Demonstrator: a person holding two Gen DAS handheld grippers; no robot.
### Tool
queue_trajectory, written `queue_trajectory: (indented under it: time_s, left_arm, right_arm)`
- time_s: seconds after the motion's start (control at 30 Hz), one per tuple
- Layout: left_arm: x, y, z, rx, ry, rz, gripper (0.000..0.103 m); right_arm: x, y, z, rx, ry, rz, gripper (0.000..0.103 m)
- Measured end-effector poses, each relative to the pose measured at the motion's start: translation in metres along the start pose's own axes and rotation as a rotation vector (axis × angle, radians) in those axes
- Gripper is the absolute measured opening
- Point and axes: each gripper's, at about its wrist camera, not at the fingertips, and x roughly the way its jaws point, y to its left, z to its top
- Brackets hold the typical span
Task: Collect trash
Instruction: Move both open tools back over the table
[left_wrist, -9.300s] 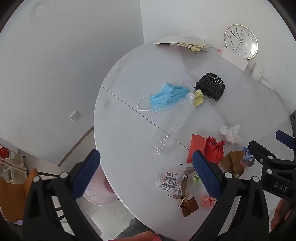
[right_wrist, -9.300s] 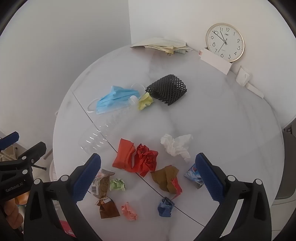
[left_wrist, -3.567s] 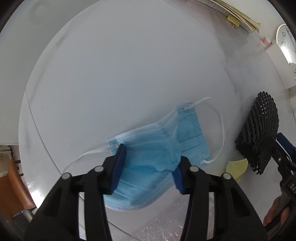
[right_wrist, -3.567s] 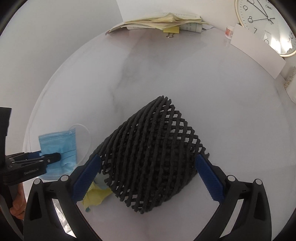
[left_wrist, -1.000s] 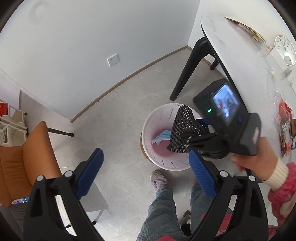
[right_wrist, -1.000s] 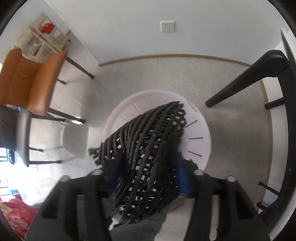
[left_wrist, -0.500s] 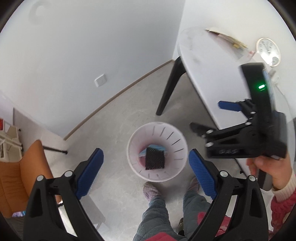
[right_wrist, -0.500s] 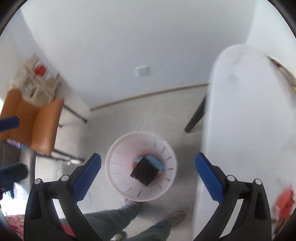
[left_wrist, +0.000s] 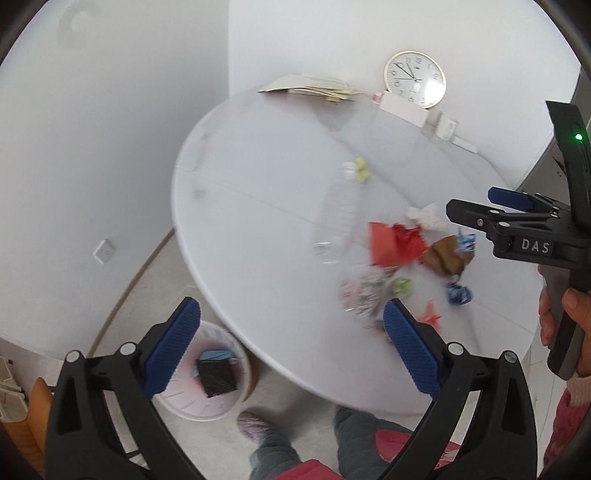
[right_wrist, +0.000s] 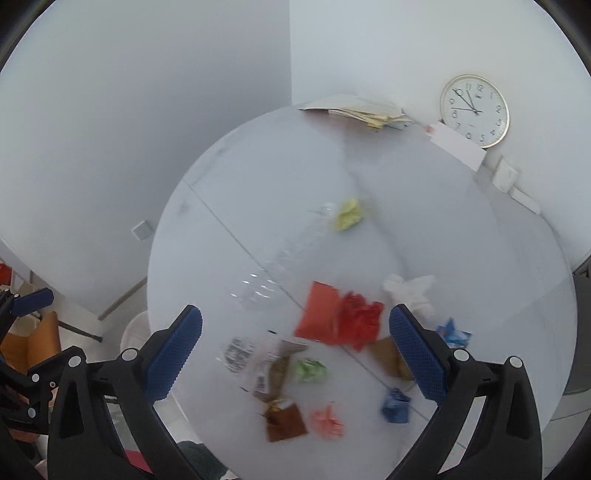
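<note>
Both tools empty: left gripper (left_wrist: 291, 347) spread wide with nothing between its blue pads, right gripper (right_wrist: 295, 349) equally wide and bare, both held high above the round white table (right_wrist: 266, 192). Trash in two places now: black mesh sleeve (left_wrist: 217, 376) and blue face mask (left_wrist: 216, 356) lying in the pink waste bin (left_wrist: 192, 404) on the floor just off the table's near-left edge; the rest on the tabletop — clear plastic bottle (right_wrist: 284, 258) on its side, yellow paper wad (right_wrist: 349, 215) just beside its cap, white tissue (right_wrist: 410, 291), red paper (right_wrist: 340, 319), brown wrapper (right_wrist: 286, 419), green wad (right_wrist: 310, 370), pink scrap (right_wrist: 327, 421), blue wrapper (right_wrist: 396, 405). Likely trouble: bottle smooth, round and light, apt to roll or squirt out of a pinch, and toward the left rim if nudged; small crumpled scraps packed close near the front edge, easy to sweep off while closing on a neighbour, or to grab two and drop one on the way over. Bin partly tucked under the rim, so a release too soon would land on the table edge or floor. Open room: plenty across the far half, bare up to the papers (right_wrist: 364, 109) and wall clock (right_wrist: 474, 110); tight only among the near cluster, with the two grippers close together there.
</note>
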Motion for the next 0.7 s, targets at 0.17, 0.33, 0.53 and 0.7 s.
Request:
queue_trajectory:
  time_s: [0.17,0.33,0.53,0.7]
  left_arm:
    - [0.020,-0.071,0.013,-0.003,0.008,-0.021,0.095]
    - [0.036,-0.106,0.011,-0.070,0.035,-0.021,0.095]
    - [0.052,-0.125,-0.011,-0.109,0.110,-0.011,0.095]
    - [0.069,-0.131,-0.021,-0.099,0.152,0.004,0.095]
  right_arm:
    - [-0.015,-0.065,-0.023,0.013,-0.017,-0.009,0.101]
    - [-0.005,-0.098,-0.034,-0.032,0.002,0.033,0.101]
    - [0.005,-0.128,-0.039,-0.060,0.036,0.095,0.101]
    - [0.017,-0.144,-0.050,-0.048,0.068,0.115,0.101]
